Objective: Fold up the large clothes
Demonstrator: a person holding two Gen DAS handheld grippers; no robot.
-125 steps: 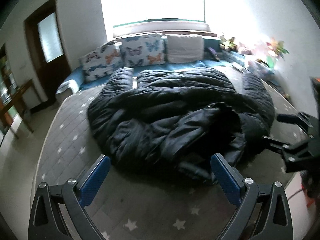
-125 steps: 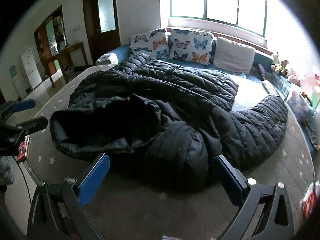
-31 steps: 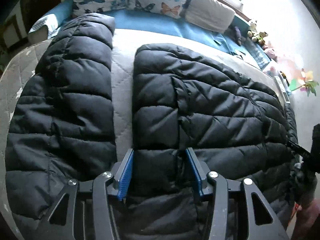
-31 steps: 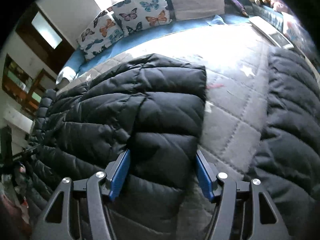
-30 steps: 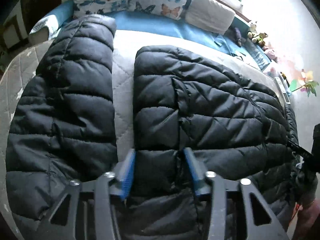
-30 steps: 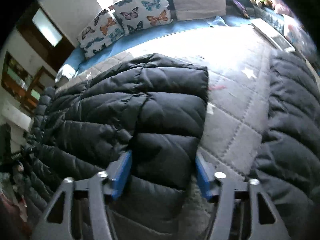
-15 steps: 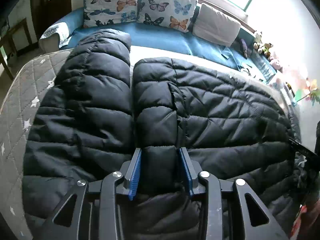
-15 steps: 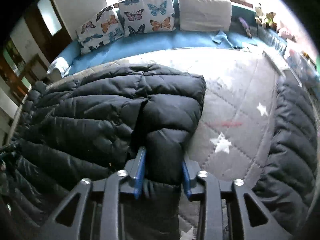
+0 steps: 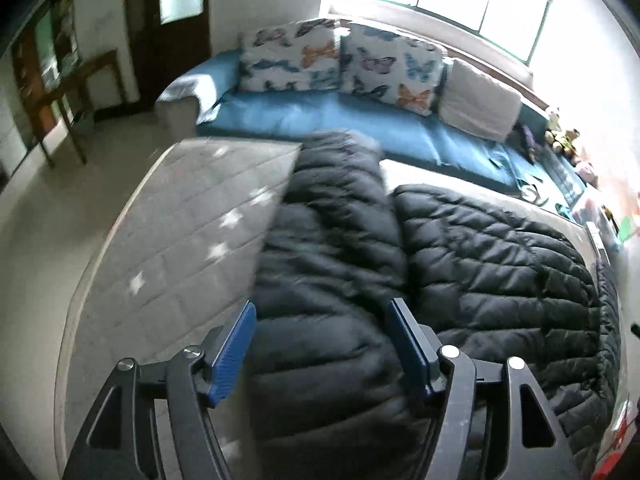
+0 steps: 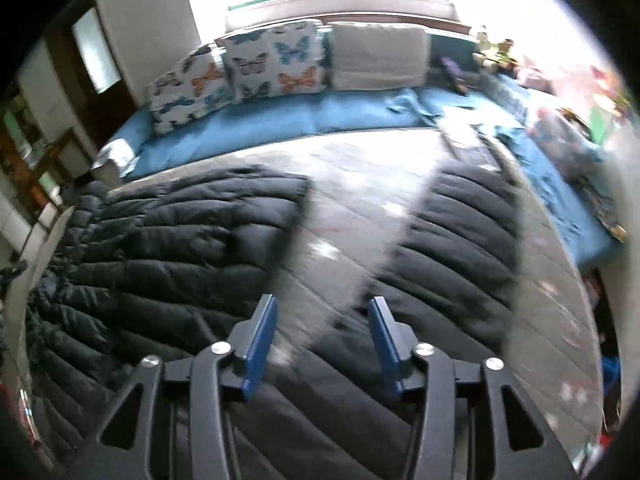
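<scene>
Left wrist view: left gripper (image 9: 322, 330) angled steeply down over the black puffer coat (image 9: 480, 264), spread flat on the grey quilted bed (image 9: 192, 216). Blue fingers (image 9: 234, 354) standing wide and opening further, one either side of the coat's left sleeve (image 9: 336, 232), pads clear of the fabric, nothing pinched. Sleeve lying alongside the coat body, touching it along a seam-like line. Butterfly cushions (image 9: 348, 64) propped at the far edge against a blue couch seat (image 9: 320, 112).

Right wrist view: right gripper (image 10: 322, 330) likewise tilted sharply downward, fingers (image 10: 260, 340) at a middling gap and spreading. Below them a bare wedge of bed (image 10: 360, 184) between the coat body (image 10: 168, 240) on one side and the right sleeve (image 10: 452, 240) on the other. Heavy motion blur here; fingers probably touching no fabric, though hard to be sure at the near end where sleeve and body meet. Plain white cushion (image 10: 378, 56) beside the butterfly ones.
</scene>
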